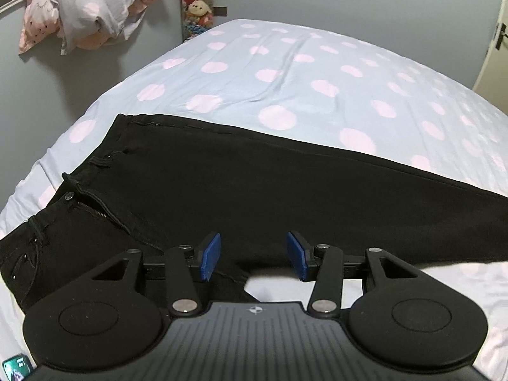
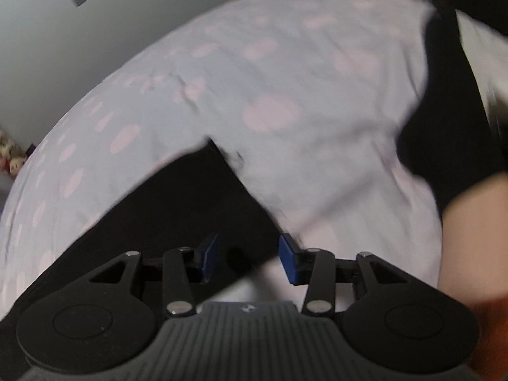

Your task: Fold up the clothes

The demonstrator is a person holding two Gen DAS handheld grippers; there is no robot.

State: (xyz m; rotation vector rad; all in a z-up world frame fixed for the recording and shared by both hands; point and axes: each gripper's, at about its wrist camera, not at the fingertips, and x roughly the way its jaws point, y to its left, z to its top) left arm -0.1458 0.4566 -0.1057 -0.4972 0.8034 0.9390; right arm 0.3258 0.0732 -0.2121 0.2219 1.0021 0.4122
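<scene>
Black trousers (image 1: 241, 190) lie flat across the bed. Their waistband, button and open zip (image 1: 85, 203) are at the left, and a leg runs off to the right. My left gripper (image 1: 254, 255) hovers over the crotch area near the trousers' near edge, its blue pads (image 1: 211, 255) apart with nothing pinched. In the blurred right wrist view, my right gripper (image 2: 249, 258) stands open over the end of a black trouser leg (image 2: 190, 203). Its right pad is over the sheet, and no cloth is pressed between the pads.
The bed carries a pale blue sheet with pink dots (image 1: 301, 73). Bundled bedding and a pink pillow (image 1: 85, 6) sit at the upper left, with plush toys (image 1: 197, 3) beside them. A door (image 1: 495, 38) is at the right. A person's bare arm (image 2: 470, 238) and black sleeve (image 2: 444, 120) are at the right.
</scene>
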